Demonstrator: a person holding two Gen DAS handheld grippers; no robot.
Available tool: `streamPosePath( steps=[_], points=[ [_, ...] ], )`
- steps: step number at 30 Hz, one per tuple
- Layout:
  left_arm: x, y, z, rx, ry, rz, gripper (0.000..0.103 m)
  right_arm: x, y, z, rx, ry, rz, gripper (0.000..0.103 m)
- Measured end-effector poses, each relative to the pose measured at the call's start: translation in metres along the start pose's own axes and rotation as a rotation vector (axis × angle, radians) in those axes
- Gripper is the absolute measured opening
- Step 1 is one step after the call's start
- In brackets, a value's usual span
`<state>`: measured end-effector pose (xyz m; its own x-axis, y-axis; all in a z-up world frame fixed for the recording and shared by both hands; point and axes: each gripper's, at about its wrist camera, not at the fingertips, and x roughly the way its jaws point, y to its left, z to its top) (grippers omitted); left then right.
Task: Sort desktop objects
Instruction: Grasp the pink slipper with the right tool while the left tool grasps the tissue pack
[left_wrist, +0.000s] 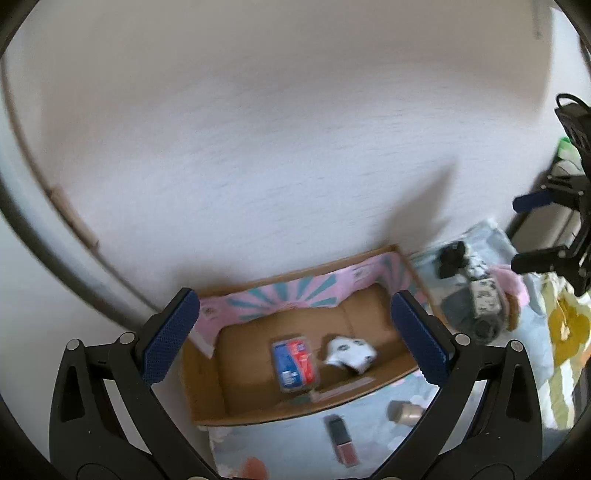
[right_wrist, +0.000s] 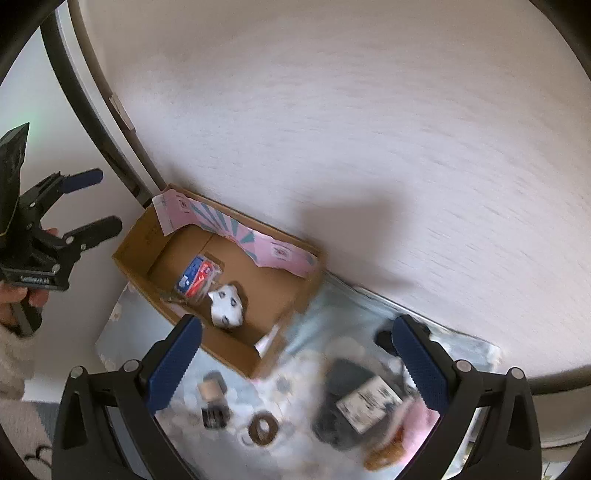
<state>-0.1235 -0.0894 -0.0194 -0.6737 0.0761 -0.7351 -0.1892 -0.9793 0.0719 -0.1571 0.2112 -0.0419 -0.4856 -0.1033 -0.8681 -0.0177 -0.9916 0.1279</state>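
- Left claw (left_wrist: 295, 338): spread wide, nothing between the pads, hanging over the box.
- Right claw (right_wrist: 295, 362): spread as wide as it goes, empty, above the loose items.
- Loose items, still unsorted on the patterned cloth (right_wrist: 147, 332) over the bench: a small bottle (left_wrist: 341, 439), a beige tube (left_wrist: 402, 411), a brown ring (right_wrist: 263, 428), a dark bundle with a white label (right_wrist: 354, 402).
- Box (left_wrist: 207, 398): open cardboard, against the wall; holds a red-and-blue pack (left_wrist: 294, 365) and a white pouch (left_wrist: 349, 352).
- Wall (left_wrist: 258, 129): pale, bare.
- Step in hand, as judged: picking the next item. Advice: take one piece at a time, come down straight over it, pads on its narrow sides, clear of neighbours; both views are blurred, so steady the claw first.
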Motion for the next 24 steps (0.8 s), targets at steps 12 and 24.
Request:
streamPosePath(
  steps=[12, 24],
  points=[
    [-0.008, -0.113, 0.015, 0.127, -0.028, -0.217, 0.103, -0.058, -0.057, -0.058, 0.012, -0.038, -0.126, 0.102],
    [0.059, -0.225, -0.005, 0.193, 0.155, -0.313, 0.1, -0.02, -0.118, -0.128, 0.087, 0.092, -0.089, 0.091]
  ],
)
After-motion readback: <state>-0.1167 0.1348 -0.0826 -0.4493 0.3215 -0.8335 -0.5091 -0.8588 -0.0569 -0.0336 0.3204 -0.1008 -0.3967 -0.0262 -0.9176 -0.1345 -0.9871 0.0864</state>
